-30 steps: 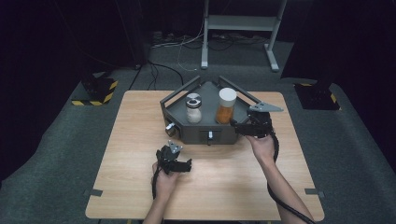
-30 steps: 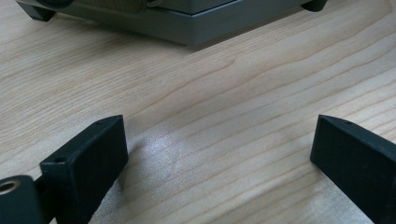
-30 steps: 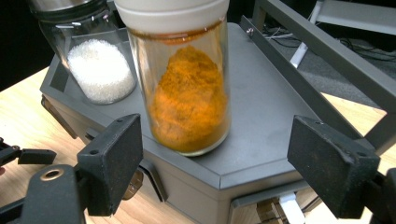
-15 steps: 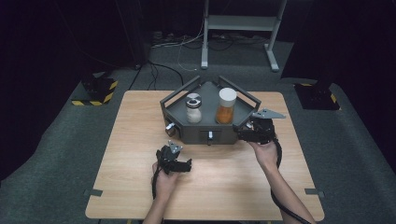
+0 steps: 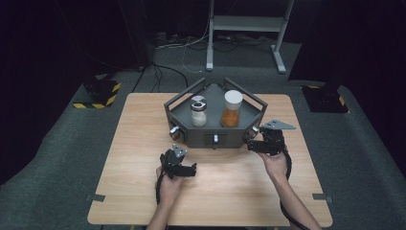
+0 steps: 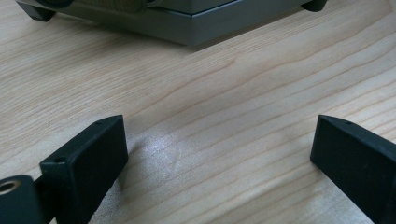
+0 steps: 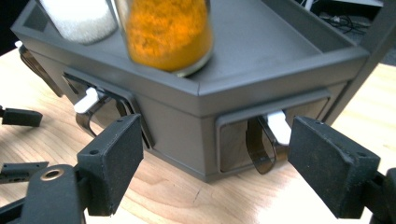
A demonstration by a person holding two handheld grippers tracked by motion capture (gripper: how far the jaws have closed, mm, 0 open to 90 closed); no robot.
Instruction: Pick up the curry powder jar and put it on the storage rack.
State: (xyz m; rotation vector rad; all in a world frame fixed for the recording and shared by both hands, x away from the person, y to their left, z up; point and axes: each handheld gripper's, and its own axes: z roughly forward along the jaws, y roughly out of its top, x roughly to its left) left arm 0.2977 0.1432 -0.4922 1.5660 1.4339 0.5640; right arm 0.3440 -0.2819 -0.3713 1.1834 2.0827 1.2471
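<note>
A dark grey angular stand (image 5: 191, 136) sits at the back middle of the wooden table (image 5: 143, 120). On it stand a jar of white grains (image 5: 198, 111) and a taller jar of orange powder (image 5: 231, 109). My right gripper (image 5: 254, 143) is open at the stand's front right face. In the right gripper view its jaws (image 7: 217, 128) straddle the corner, and a small drawer with a white tab (image 7: 279, 127) lies by the right jaw, untouched. My left gripper (image 5: 187, 168) rests open low over bare wood in front of the stand; nothing is between its jaws (image 6: 218, 126).
A second white-tabbed drawer (image 7: 87, 100) is on the stand's middle front face, and a knob (image 5: 175, 130) on its front left. Bare tabletop lies around both hands. Beyond the table are dark floor, cables and a metal frame (image 5: 244, 28).
My right gripper has come down and towards me, from beside the stand's upper right rail to its front right face. The left gripper has stayed put.
</note>
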